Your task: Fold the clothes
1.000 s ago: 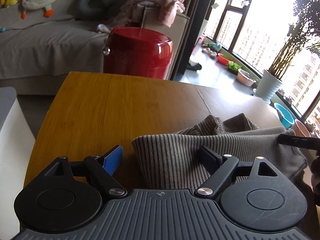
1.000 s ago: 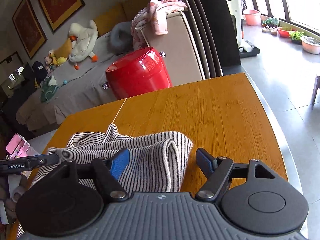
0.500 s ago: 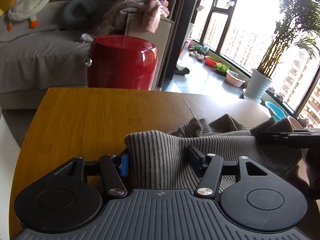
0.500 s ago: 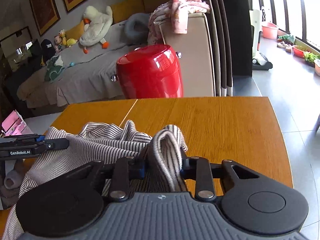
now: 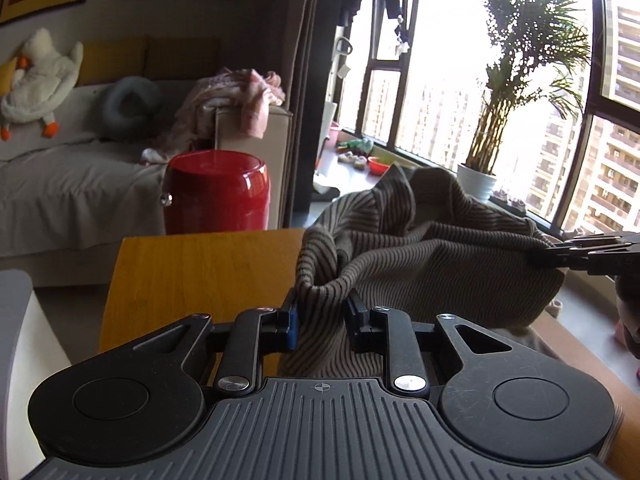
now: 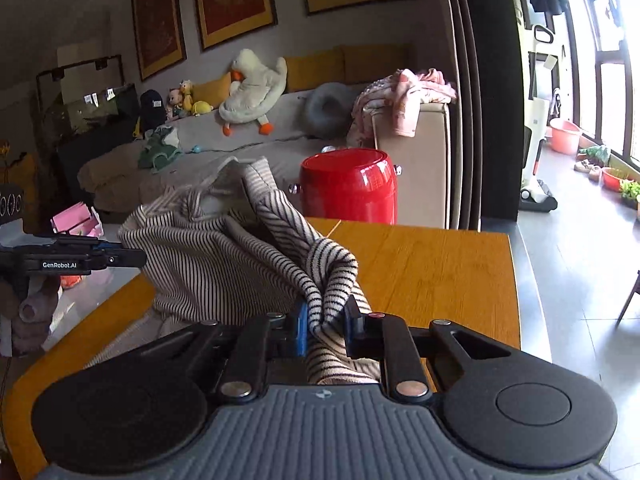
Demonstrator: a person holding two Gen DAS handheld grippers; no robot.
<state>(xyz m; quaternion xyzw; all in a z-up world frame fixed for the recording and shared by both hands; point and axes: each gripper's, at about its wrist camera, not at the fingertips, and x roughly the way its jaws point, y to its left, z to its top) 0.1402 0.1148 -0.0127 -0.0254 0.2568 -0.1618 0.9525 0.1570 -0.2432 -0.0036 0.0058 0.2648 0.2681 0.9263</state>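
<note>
Since the earlier frames both grippers have come up off the wooden table [image 5: 192, 272] and carry the striped sweater [image 5: 432, 256] with them — a second ago it lay flat on the tabletop between wide-open jaws. We see the left gripper [image 5: 320, 312] with its jaws just closed, pinching a bunched edge of the knit between the blue pad and the black one. We note the same for the right gripper [image 6: 326, 322]: jaws just closed, clamped on a fold of the sweater. Both tools point forward and slightly downward, side by side, the cloth slung between them and sagging toward the table, its lower part trailing at the near edge. Each view catches the other gripper's fingers level at the frame's side — gripping the far corner. Behind the table stands a red stool [image 6: 348, 192].
</note>
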